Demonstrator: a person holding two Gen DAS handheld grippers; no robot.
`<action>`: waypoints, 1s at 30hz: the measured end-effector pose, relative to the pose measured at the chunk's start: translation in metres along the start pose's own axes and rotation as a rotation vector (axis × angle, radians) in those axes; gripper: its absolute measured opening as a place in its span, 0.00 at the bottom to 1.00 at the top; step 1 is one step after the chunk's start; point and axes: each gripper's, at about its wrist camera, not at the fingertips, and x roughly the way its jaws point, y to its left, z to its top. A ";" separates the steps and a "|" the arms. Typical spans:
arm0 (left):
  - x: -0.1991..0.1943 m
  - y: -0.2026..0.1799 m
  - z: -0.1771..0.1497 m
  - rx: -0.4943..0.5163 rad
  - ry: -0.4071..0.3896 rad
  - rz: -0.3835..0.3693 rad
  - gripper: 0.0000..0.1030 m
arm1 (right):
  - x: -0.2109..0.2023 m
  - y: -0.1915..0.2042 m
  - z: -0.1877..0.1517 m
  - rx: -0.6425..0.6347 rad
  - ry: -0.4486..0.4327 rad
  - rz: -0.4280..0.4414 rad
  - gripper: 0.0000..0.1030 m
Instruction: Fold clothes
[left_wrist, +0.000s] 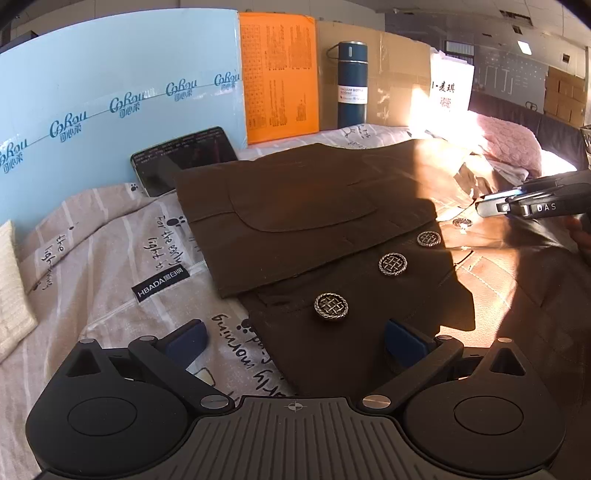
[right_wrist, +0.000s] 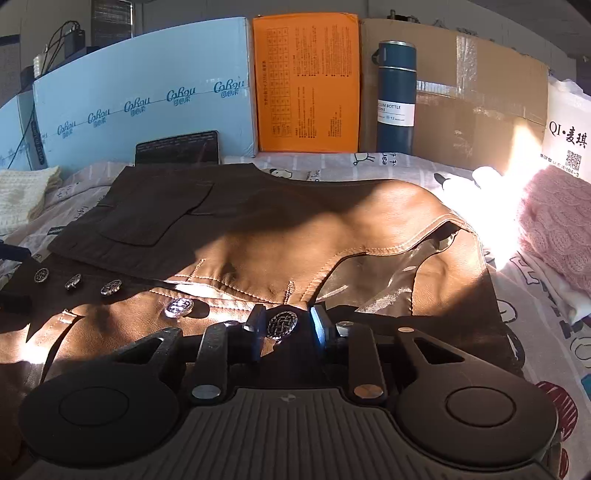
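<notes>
A brown leather-look vest (left_wrist: 314, 206) (right_wrist: 295, 229) with woven metal buttons (left_wrist: 331, 306) lies partly folded on the printed bed sheet (left_wrist: 110, 258). My left gripper (left_wrist: 293, 341) is open wide at the vest's near corner. One blue pad (left_wrist: 402, 343) rests over the fabric and the other sits over the sheet. My right gripper (right_wrist: 286, 328) has its jaws drawn narrow around the vest's front edge, with one button (right_wrist: 282, 325) between the pads. In the left wrist view the right gripper (left_wrist: 487, 208) comes in from the right edge.
A dark phone (left_wrist: 184, 162) leans on a light blue box (left_wrist: 110, 92) behind the vest. An orange box (left_wrist: 279, 74), a blue vacuum bottle (left_wrist: 351, 85) and cardboard line the back. A pink knit (right_wrist: 554, 221) lies right, a cream cloth (left_wrist: 11, 288) left.
</notes>
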 end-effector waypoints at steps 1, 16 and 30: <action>0.000 0.000 0.000 0.002 -0.004 0.002 1.00 | -0.001 -0.003 0.000 0.017 -0.007 0.011 0.22; -0.012 0.014 0.003 -0.056 -0.101 -0.012 1.00 | -0.044 0.010 -0.014 -0.051 -0.175 -0.098 0.87; -0.033 -0.013 0.003 0.032 -0.220 -0.199 1.00 | -0.122 0.015 -0.075 -0.200 -0.137 -0.152 1.00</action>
